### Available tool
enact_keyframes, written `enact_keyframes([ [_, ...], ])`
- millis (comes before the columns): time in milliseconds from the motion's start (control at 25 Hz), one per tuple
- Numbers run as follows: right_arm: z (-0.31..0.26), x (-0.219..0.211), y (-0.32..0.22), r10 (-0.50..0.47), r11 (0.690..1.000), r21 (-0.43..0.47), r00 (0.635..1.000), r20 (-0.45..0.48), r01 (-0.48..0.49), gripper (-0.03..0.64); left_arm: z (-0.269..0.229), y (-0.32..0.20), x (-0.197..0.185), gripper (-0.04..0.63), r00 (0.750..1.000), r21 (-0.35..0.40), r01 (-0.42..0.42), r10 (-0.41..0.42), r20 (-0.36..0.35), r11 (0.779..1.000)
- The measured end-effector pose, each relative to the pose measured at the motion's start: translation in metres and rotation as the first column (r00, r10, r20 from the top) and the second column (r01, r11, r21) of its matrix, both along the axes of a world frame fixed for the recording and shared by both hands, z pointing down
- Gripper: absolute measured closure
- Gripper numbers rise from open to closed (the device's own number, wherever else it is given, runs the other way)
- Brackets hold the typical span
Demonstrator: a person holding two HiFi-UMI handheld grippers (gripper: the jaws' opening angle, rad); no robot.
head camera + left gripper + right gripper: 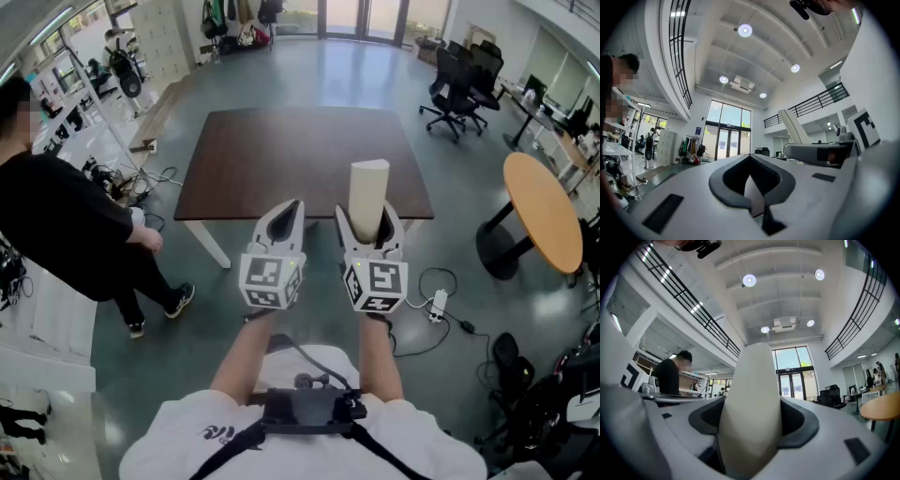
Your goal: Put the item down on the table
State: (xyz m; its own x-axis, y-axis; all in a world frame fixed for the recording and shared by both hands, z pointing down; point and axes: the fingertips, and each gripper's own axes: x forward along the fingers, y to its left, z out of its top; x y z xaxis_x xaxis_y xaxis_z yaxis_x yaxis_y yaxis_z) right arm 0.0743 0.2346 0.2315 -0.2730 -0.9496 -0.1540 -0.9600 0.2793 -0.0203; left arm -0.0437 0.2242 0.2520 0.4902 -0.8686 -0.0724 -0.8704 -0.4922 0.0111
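Cream cylinder (368, 195) held in the air, short of the worktop (281, 159).
Right tool (370, 232), spread wide, clamps it upright near the near edge; let go early, it could miss the edge or topple. Left tool (284, 225) closed, empty.

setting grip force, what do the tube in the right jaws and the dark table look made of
Tube: cream, matte, no glare; cardboard or plastic, cannot tell which. Table: dark brown top with a dull even sheen; likely wood or laminate.
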Motion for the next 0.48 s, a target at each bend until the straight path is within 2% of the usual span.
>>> enact_keyframes([
  [320,0.025,-0.004,-0.059,-0.019,0.999,-0.032,1.000,0.004,0.019,0.281,0.021,-0.058,-0.001,0.583,1.000,-0.026,0.002,-0.002,-0.008,1.000],
  [480,0.037,-0.016,-0.120,-0.032,0.999,-0.035,0.999,-0.007,0.031,0.281,0.032,-0.122,-0.004,0.583,1.000,-0.024,-0.012,0.012,-0.022,1.000],
])
